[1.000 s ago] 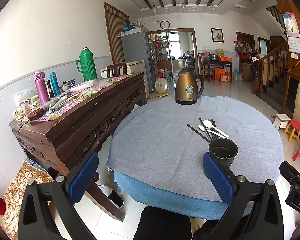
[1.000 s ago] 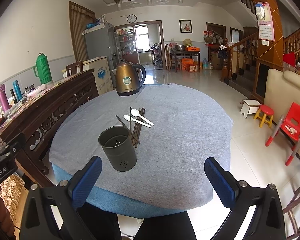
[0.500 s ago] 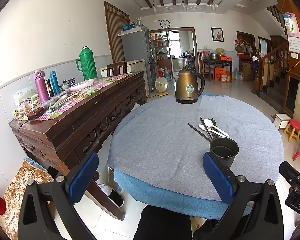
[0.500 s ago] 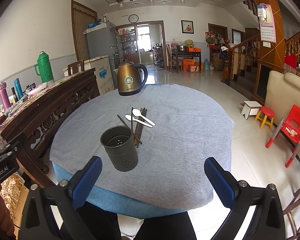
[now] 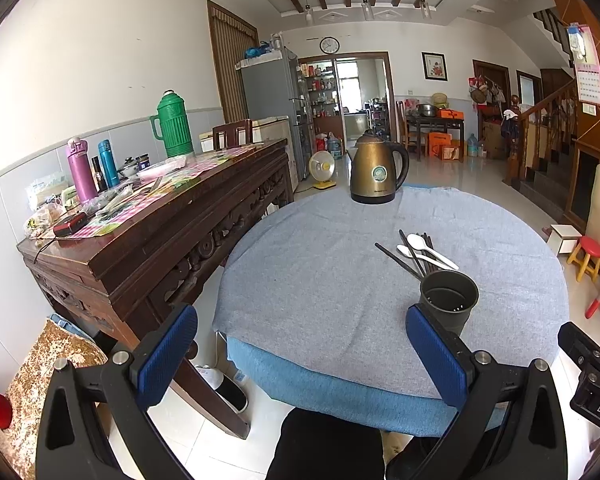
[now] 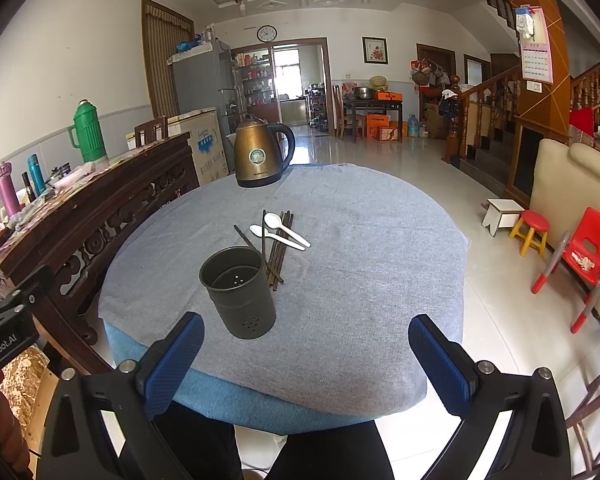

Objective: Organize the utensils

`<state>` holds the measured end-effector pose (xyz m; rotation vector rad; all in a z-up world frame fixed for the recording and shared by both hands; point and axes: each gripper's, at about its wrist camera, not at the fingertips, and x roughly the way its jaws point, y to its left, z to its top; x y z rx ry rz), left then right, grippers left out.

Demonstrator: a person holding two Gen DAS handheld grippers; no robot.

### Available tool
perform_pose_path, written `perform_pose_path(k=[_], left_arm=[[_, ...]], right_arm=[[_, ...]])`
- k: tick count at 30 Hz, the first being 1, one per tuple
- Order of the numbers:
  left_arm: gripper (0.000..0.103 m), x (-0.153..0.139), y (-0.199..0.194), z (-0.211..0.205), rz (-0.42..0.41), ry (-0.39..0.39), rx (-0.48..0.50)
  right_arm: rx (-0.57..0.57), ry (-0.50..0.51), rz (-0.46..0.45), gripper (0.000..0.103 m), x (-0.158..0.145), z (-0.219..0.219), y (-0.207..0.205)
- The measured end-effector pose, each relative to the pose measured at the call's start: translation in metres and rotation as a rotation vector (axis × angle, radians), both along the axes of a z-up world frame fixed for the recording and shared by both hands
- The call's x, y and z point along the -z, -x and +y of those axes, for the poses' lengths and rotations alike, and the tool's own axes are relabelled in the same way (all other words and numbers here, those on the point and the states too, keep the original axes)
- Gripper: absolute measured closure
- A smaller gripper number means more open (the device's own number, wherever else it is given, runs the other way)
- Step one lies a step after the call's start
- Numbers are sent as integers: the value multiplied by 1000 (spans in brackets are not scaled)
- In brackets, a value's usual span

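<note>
A dark perforated utensil holder (image 6: 240, 293) stands upright and empty on the round table's grey cloth (image 6: 360, 240); it also shows in the left wrist view (image 5: 449, 300). Behind it lie several dark chopsticks (image 6: 276, 246) and two white plastic spoons (image 6: 282, 232), which the left wrist view shows too (image 5: 428, 250). My left gripper (image 5: 300, 354) is open and empty, short of the table's near edge, left of the holder. My right gripper (image 6: 306, 362) is open and empty over the table's near edge, the holder just beyond its left finger.
A bronze electric kettle (image 6: 260, 152) stands at the table's far side. A dark wooden sideboard (image 5: 160, 216) with flasks and clutter runs along the left. A white stool (image 6: 502, 214), a small red stool (image 6: 534, 228) and a red chair (image 6: 584, 256) stand on the floor at right.
Both grippers have eased slightly forward and upward toward the table; the holder and utensils sit a little higher in both views. Nothing was taken or moved.
</note>
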<state>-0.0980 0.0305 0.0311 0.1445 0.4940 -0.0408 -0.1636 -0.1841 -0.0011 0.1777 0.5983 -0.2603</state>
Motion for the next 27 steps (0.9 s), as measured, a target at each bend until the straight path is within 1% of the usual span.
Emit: perform_pose_path(k=[1,3,6,9,10,14,17,20,21,22,23,24,25,26,27], left_arm=[[0,0,-2,0,3,0,-1],[0,1,-4,-2,7,2,1],[0,3,-11,-3,20,-1,6],[0,3,-31,-2,62,14,30],[0,4,-41,0,79,20,37],[0,11,-89,6,198,71,84],[0,23,-135,9,284,124,82],[0,40,-180,4,355,160,106],[2,45,-192,0,370,164,119],[5,51,-206,-4,387,168,141],[15,56,-217,-9,404,166,152],[29,61,-229,-14,425,169,163],[36,67,-244,-19,451,183,183],[43,71,-255,-24,471,198,198],[44,75,-268,-28,490,213,210]], right_arm=[[0,15,5,0,1,1,-2],[0,4,-7,0,2,-1,-4],[-2,5,23,0,0,-4,-9],[-17,9,19,0,-4,-10,-17],[-22,8,53,0,-7,-14,-23],[-59,-6,68,0,-18,-42,-60],[-87,0,107,0,-18,-65,-103],[-150,-28,159,1,-6,-86,-160],[-173,-54,173,5,0,-92,-179],[-188,-55,179,12,3,-96,-195],[-209,-88,183,16,10,-100,-216],[-222,-109,183,24,15,-102,-234],[-237,-128,198,33,21,-104,-253],[-260,-141,222,37,30,-105,-278],[-277,-145,240,41,36,-105,-298]])
